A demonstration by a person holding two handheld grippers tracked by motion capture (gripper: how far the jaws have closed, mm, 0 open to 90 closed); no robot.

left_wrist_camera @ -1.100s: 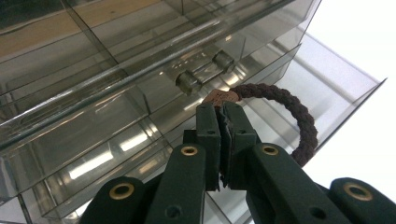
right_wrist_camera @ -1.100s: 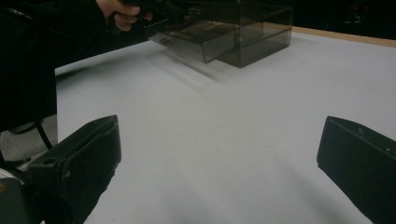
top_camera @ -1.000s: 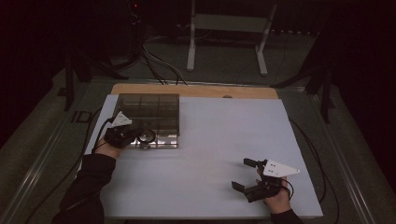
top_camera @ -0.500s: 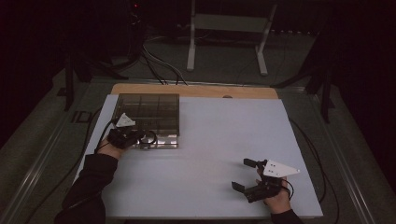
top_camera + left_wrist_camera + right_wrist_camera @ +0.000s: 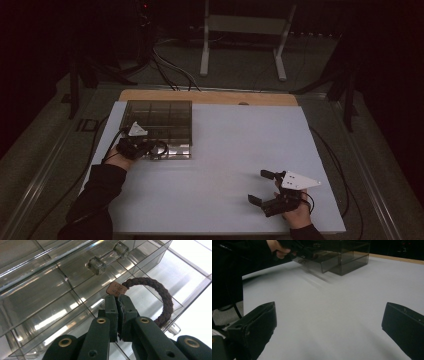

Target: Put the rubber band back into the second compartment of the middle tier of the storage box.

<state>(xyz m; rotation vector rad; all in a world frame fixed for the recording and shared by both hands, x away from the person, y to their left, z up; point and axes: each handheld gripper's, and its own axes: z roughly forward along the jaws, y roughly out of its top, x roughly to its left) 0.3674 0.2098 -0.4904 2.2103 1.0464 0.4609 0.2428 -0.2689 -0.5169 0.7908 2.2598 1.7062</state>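
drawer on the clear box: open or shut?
Open. The drawer sticks out of the box, its dividers exposed; the left gripper holds a braided bracelet over it.

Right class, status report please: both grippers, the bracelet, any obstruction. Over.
Left gripper shut on braided bracelet, over open drawer of clear organizer box. Right gripper open, idle over white table. Nothing blocking.

The left hand-held gripper [image 5: 150, 148] is reaching forward at the far left, its jaws pressed together with almost no gap, and the left forearm [image 5: 97, 192] in a dark sleeve is stretching up from the bottom edge. The right hand-held gripper [image 5: 265, 188] is resting low at the near right, its jaws spread wide apart and pointing left, with the right hand [image 5: 296, 214] gripping it from behind.
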